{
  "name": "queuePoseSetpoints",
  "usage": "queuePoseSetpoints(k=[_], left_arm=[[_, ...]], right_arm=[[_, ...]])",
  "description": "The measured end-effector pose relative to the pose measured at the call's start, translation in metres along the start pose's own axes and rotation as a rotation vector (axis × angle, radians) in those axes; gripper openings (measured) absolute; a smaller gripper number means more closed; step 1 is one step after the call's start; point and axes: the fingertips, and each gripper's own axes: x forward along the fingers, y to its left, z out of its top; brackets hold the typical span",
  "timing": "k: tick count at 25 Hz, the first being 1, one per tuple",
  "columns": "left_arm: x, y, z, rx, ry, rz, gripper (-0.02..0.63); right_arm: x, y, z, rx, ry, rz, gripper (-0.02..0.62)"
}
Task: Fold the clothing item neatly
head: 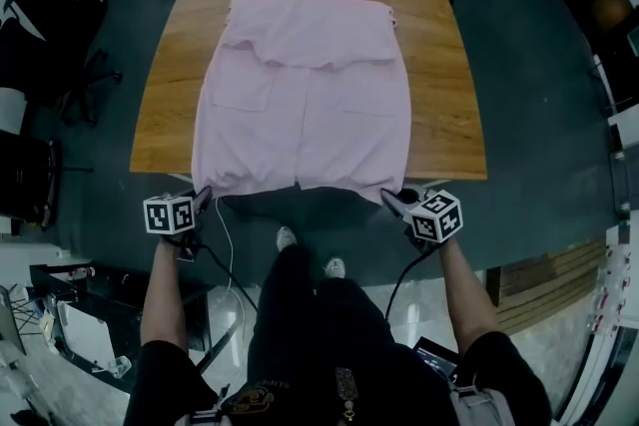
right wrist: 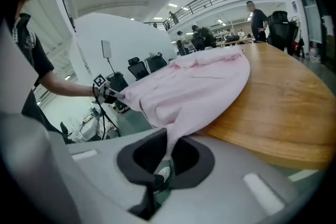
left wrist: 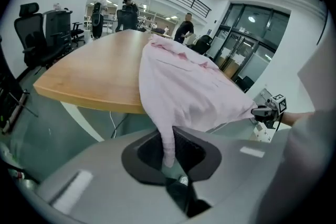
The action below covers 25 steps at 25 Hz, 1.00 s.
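2 claws [head: 203,198] [head: 391,201] on garment hem [head: 262,181]

A pink garment [head: 300,105] of soft, matt cloth, lightly creased, lies on a table [head: 444,105] of warm brown wood with visible grain and a smooth, low-sheen finish. The floor [head: 539,95] is dark, smooth and faintly glossy. The left gripper [left wrist: 168,152] and right gripper [right wrist: 164,157] have smooth, matt grey plastic shells around matt black jaws. Each carries a marker cube [head: 168,213], white and matt with black printed squares. Upper right of the left gripper view, glass doors [left wrist: 247,55] gleam.
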Motion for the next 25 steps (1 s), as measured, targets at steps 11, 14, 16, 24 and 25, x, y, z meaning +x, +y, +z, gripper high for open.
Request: queuePoseSetpoints(k=[11, 14, 16, 24, 25], left_arm=[[-0.061, -0.052, 0.087, 0.062, -0.23, 0.017, 0.032], [-0.064, -0.058, 0.118, 0.061, -0.258, 0.01, 0.031], [-0.061, -0.056, 0.14, 0.048, -0.262, 0.001, 0.031], [-0.022, -0.019, 0.229, 0.053, -0.211, -0.003, 0.031], [-0.014, -0.013, 0.238, 0.055, -0.2, -0.001, 0.031]], right_arm=[[-0.062, 0.001, 0.094, -0.063, -0.267, 0.041, 0.012], [-0.065, -0.006, 0.114, -0.072, -0.294, 0.019, 0.012], [-0.063, -0.015, 0.129, -0.075, -0.311, -0.009, 0.012], [-0.038, -0.076, 0.186, 0.019, -0.347, -0.177, 0.012], [-0.034, -0.084, 0.192, 0.03, -0.347, -0.195, 0.012]])
